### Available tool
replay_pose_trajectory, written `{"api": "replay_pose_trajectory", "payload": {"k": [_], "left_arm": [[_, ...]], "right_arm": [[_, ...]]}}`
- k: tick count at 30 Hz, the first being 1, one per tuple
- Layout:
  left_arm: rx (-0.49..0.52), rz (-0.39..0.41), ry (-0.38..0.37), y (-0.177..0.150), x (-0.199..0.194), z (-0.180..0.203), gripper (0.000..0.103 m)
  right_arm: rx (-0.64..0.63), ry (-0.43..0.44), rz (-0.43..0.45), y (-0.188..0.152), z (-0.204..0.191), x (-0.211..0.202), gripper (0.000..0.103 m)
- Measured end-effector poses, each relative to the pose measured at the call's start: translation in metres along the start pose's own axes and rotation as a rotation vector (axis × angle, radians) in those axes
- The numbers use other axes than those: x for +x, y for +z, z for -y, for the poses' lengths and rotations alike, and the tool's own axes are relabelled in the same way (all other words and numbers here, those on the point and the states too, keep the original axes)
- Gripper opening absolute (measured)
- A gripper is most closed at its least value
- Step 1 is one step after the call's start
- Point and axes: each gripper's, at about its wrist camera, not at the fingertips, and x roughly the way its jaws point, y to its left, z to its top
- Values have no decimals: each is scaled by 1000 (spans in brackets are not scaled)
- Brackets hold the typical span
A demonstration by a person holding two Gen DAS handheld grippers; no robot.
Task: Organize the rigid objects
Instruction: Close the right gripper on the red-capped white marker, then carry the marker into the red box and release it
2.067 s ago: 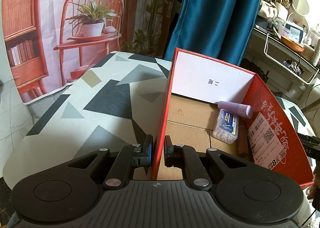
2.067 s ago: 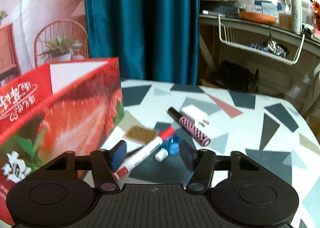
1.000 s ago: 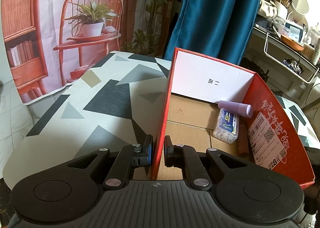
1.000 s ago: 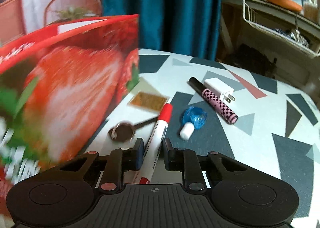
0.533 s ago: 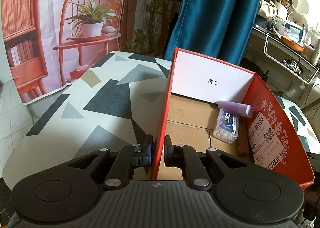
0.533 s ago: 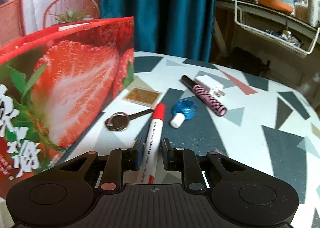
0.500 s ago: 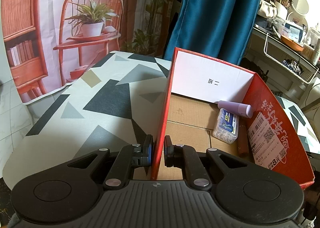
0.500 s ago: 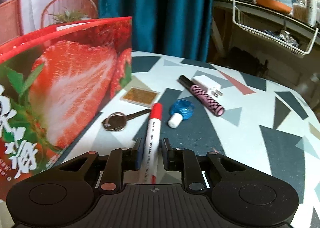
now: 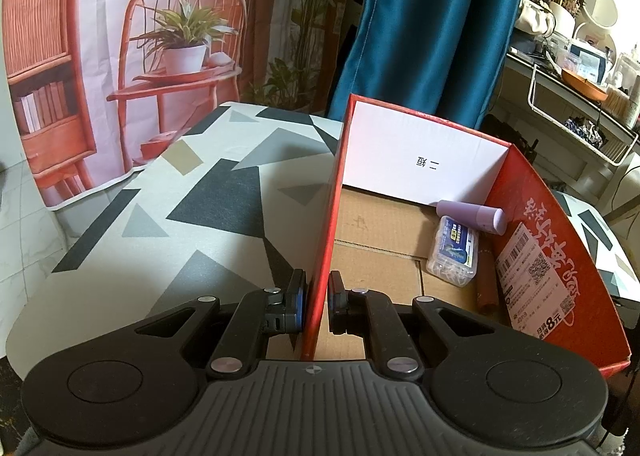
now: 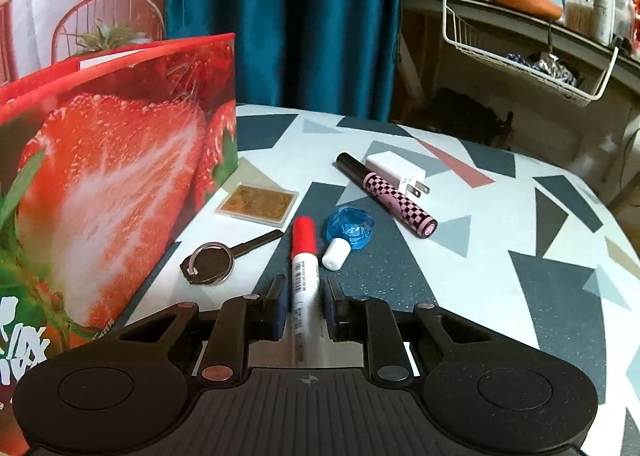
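both sets of jaws are clamped on something. left gripper (image 9: pixel 316 302) pinches the near part of the left wall of the red box (image 9: pixel 560 256), one pad outside, one inside, apparently steadying it on the patterned table (image 9: pixel 200 215). right gripper (image 10: pixel 305 310) pinches the white barrel of a red-capped marker (image 10: pixel 303 264), cap pointing away toward the far side; whether the marker is clear of the table cannot be told.

contents of the box, far right corner: a lilac tube (image 9: pixel 472 213), a clear case with a blue label (image 9: pixel 454 252) and a brown stick (image 9: pixel 486 284) along the right wall.

loose on the table right of the box: a key on a ring (image 10: pixel 216 262), a flat gold card in a clear case (image 10: pixel 258 203), a blue faceted bottle with a white cap (image 10: pixel 348 230), a pink checked tube (image 10: pixel 394 197) and a white plug adapter (image 10: pixel 396 171) touching it.

assessment: step in hand is the pick of the marker, grip made, carry not yet done. next move calls for lifting it above the strawberry-printed wall, crossing left over the rim, and opening the jaws over bare cardboard floor. risk: the long marker may swing in the pinch or catch the rim.
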Motion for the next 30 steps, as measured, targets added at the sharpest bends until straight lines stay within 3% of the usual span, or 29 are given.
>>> {"api": "replay_pose_trajectory", "payload": {"k": [11, 19, 24, 30], "left_arm": [[4, 1, 2, 0, -1, -1, 12], [-1, -1, -3, 1, 0, -2, 12], [-10, -6, -12, 1, 1, -4, 12], [-8, -12, -13, 0, 2, -5, 12]], "right_arm": [[-41, -22, 19, -2, -8, -4, 14], [63, 26, 22, -1, 10, -18, 14], [80, 81, 108, 27, 12, -36, 14], [-16, 187, 264, 81, -11, -63, 14]]}}
